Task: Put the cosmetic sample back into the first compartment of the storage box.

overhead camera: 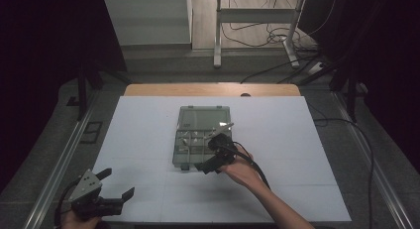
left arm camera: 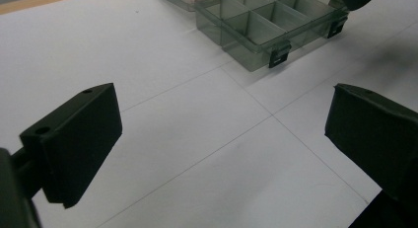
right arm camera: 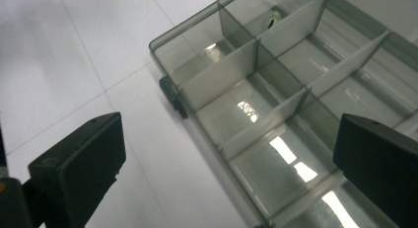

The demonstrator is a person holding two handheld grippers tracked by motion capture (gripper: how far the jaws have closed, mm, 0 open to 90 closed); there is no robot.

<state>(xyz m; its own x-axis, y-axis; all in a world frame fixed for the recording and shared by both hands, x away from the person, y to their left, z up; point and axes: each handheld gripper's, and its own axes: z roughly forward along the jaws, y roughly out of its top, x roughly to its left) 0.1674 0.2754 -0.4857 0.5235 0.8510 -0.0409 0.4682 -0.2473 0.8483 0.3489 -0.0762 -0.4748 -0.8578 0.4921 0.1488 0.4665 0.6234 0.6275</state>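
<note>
A white surface (overhead camera: 148,140) is set in a dark room. Both tools, left (overhead camera: 115,184) and right (overhead camera: 218,152), are held open; the organizer box (overhead camera: 198,135) contents are blurred.

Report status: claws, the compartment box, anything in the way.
Right claw open, nothing held, over compartment box. Left claw open, idle at near left table edge. Box lid open, flat on table. Nothing in the way.

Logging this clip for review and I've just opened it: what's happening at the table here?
A person works a gripper in each hand at a white table. The right gripper hovers with open, empty jaws over the front edge of a clear compartment box, whose lid lies folded back. A small item sits in a far compartment; what it is cannot be told. The left gripper waits open near the table's front-left corner.
</note>
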